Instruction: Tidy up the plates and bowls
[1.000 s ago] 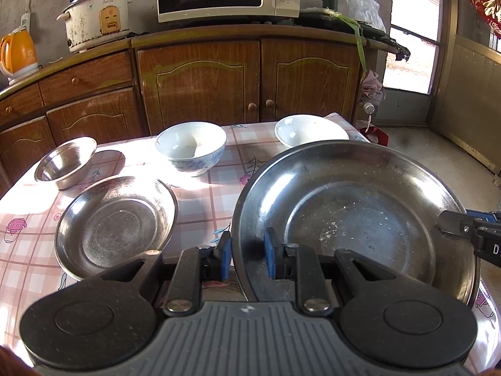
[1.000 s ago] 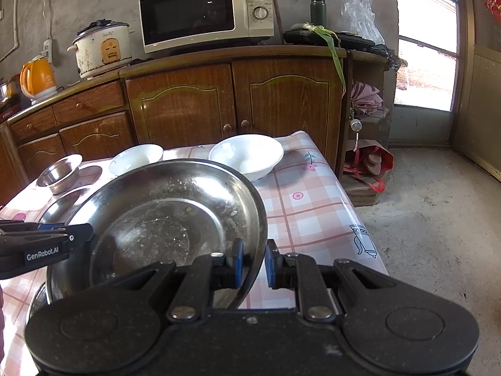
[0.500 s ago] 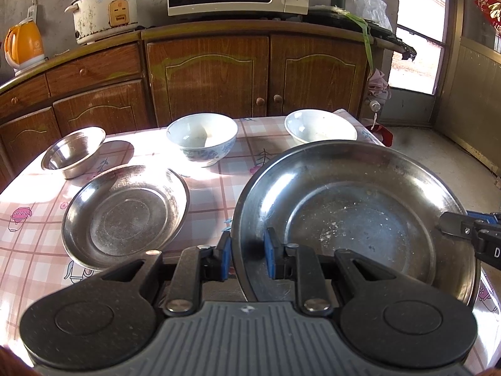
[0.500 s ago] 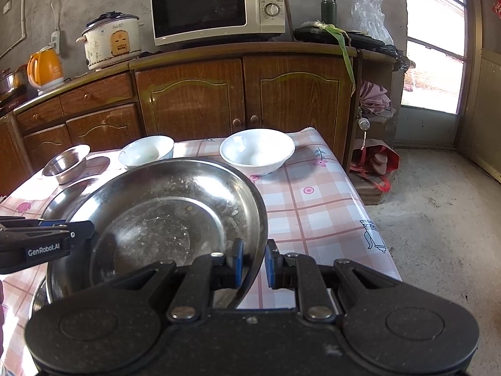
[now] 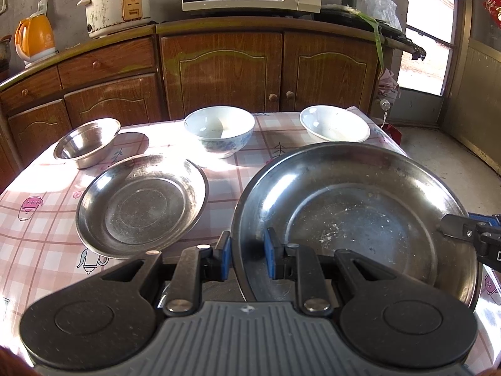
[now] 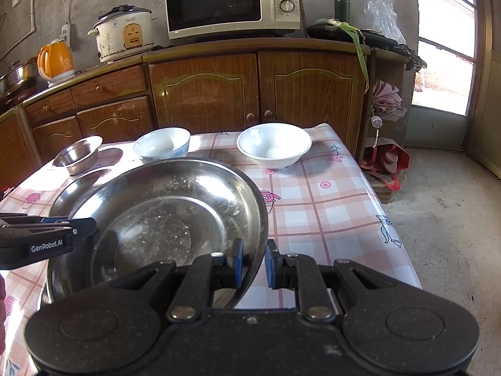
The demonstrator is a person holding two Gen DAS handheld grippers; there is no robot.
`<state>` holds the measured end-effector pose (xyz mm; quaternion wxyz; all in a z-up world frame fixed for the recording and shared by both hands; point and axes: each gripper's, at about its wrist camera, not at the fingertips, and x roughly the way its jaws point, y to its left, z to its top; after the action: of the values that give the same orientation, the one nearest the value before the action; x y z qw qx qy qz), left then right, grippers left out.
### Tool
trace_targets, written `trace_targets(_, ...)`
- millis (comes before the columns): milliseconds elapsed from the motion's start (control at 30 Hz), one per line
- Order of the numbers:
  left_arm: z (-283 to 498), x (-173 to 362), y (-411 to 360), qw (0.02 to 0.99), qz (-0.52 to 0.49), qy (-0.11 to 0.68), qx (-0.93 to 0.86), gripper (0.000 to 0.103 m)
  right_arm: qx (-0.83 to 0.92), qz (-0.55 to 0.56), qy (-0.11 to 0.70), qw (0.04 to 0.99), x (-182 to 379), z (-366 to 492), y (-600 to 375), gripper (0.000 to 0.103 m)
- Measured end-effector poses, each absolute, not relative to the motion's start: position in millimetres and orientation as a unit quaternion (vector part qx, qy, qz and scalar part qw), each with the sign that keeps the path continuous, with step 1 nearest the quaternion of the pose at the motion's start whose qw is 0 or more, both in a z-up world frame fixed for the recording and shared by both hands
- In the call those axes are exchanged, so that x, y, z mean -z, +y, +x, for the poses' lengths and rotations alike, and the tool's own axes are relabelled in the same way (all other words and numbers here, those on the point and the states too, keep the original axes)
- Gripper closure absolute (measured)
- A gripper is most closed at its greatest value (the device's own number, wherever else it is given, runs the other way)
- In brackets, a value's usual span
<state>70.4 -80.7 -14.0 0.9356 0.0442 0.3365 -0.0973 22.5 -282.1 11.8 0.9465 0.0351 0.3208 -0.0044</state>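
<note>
- The large steel plate point(image 5: 353, 219) is held off the checked tablecloth point(image 5: 47, 219) by both grippers at once: the left gripper point(image 5: 247, 258) has its blue pads on either side of the plate's left rim, and the right gripper point(image 6: 253, 261) straddles the opposite rim in the same way, each clamped on the metal.
- The relation that matters, as I judge it: the smaller steel plate point(image 5: 141, 203) lies to the left of the large plate, just beside its left rim, so stacking would mean carrying the large plate leftward (or bringing the small one onto it instead, the more stable order).
- Neither plate has a long axis; both are round, so approach angle matters little.
- The left gripper is the nearer one to the smaller plate.
- Beyond the large plate stand a blue-patterned bowl point(image 5: 219, 131) and a white bowl point(image 5: 335, 123); a steel bowl point(image 5: 86, 141) sits farther left, behind the smaller plate.
- The left wrist view shows the smaller plate whole; in the right wrist view the large plate point(image 6: 156, 219) hides nearly all of it.
- The right wrist view alone shows the table's right edge and the floor beyond.
</note>
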Motion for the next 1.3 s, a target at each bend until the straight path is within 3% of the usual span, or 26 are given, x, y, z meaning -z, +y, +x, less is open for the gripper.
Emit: trace_targets(1300, 56, 27, -37, 0.933, 0.03, 0.352, 0.06, 0.08, -0.043, 0.01, 0.339, 0.94, -1, 17, -236, 0.084)
